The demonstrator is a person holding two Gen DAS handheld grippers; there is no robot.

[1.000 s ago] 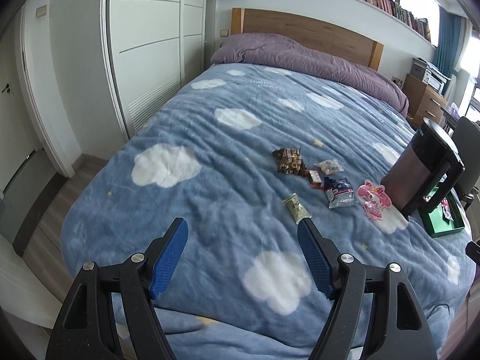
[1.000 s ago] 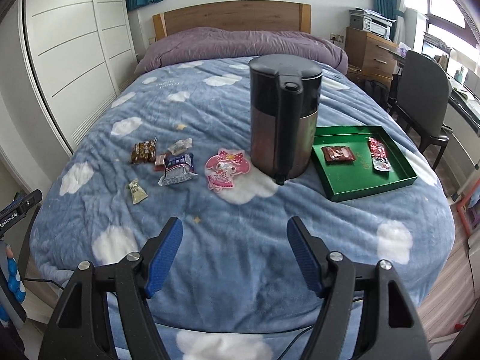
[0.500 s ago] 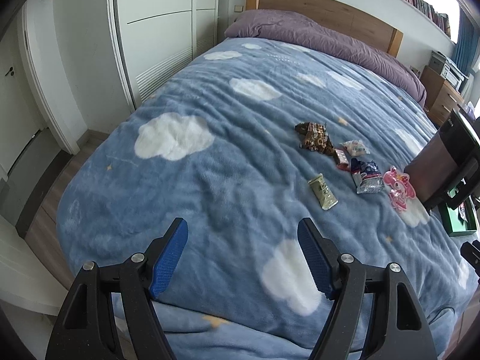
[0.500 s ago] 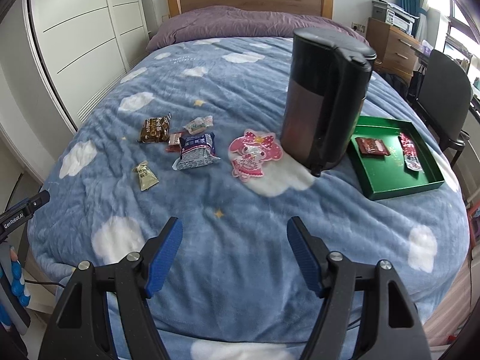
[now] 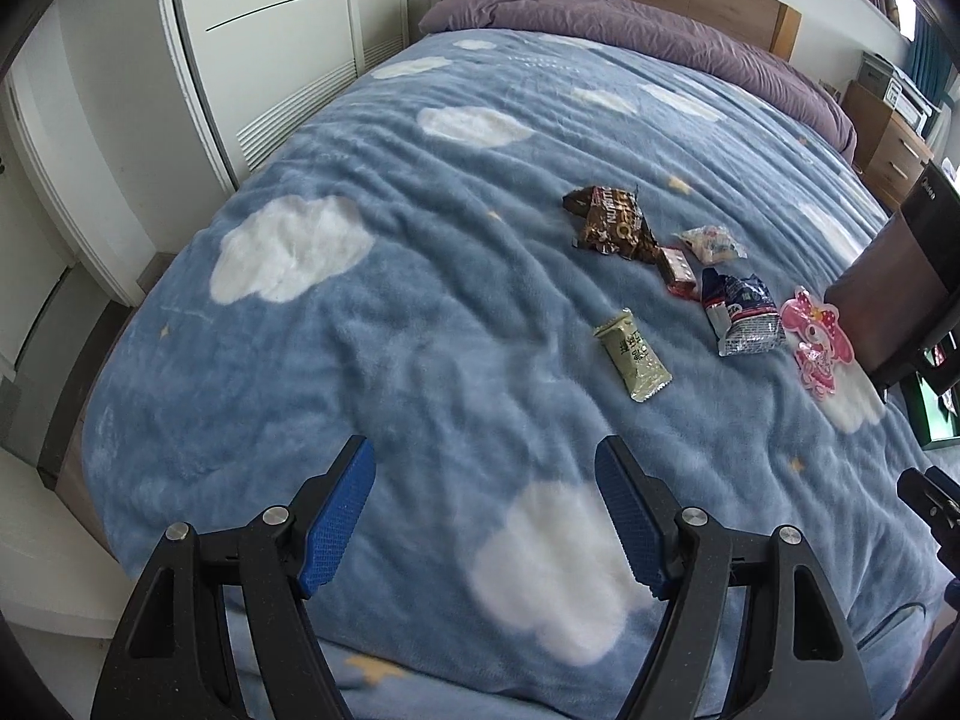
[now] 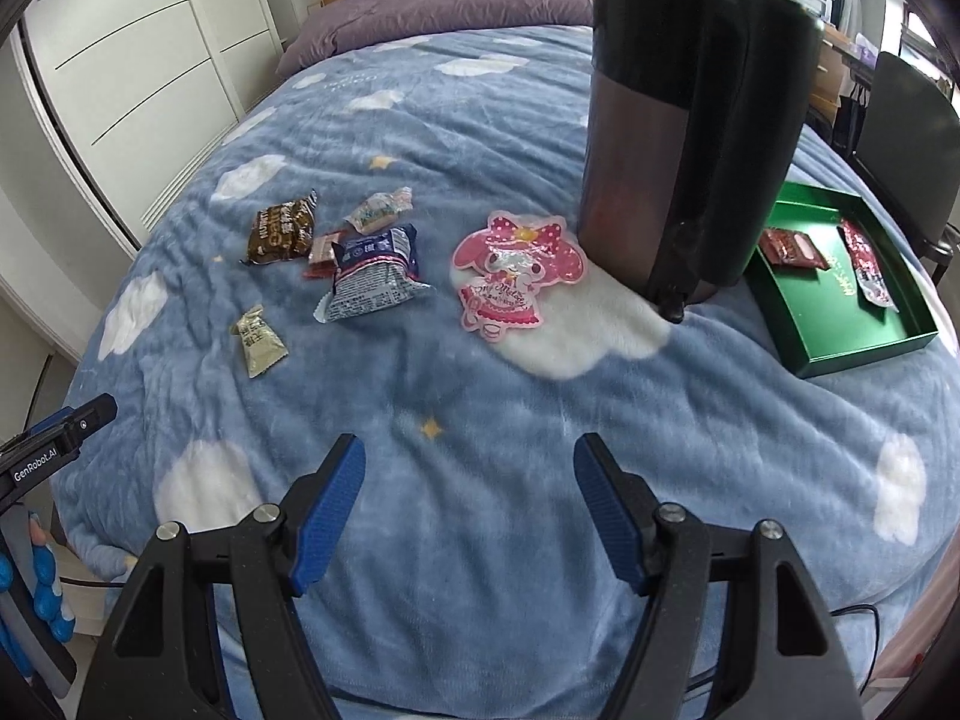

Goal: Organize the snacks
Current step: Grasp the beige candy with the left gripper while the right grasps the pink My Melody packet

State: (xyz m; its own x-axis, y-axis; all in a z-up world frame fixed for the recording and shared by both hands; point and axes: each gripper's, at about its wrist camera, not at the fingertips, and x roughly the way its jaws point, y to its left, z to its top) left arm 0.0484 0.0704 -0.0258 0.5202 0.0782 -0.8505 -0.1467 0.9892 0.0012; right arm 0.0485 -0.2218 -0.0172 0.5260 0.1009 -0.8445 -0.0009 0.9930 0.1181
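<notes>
Several snack packets lie on the blue cloud blanket: an olive packet (image 5: 633, 355) (image 6: 258, 341), a brown packet (image 5: 615, 222) (image 6: 282, 230), a blue-and-white packet (image 5: 744, 313) (image 6: 372, 273), a small red one (image 5: 678, 269), a pale candy (image 6: 379, 210) and a pink cartoon packet (image 5: 817, 347) (image 6: 511, 275). A green tray (image 6: 864, 354) at the right holds two red packets (image 6: 791, 247). My left gripper (image 5: 485, 501) is open and empty, nearer than the olive packet. My right gripper (image 6: 469, 495) is open and empty, nearer than the pink packet.
A tall dark kettle (image 6: 690, 132) stands on the blanket between the pink packet and the tray. White wardrobe doors (image 6: 138, 60) run along the left. A purple pillow (image 5: 600, 18) lies at the headboard. A dark chair (image 6: 906, 138) stands at the right.
Both grippers have come down and closer to the bed, tilting further downward, so the snacks, kettle and tray look larger. Their jaws stayed as wide apart. Nothing on the bed moved.
</notes>
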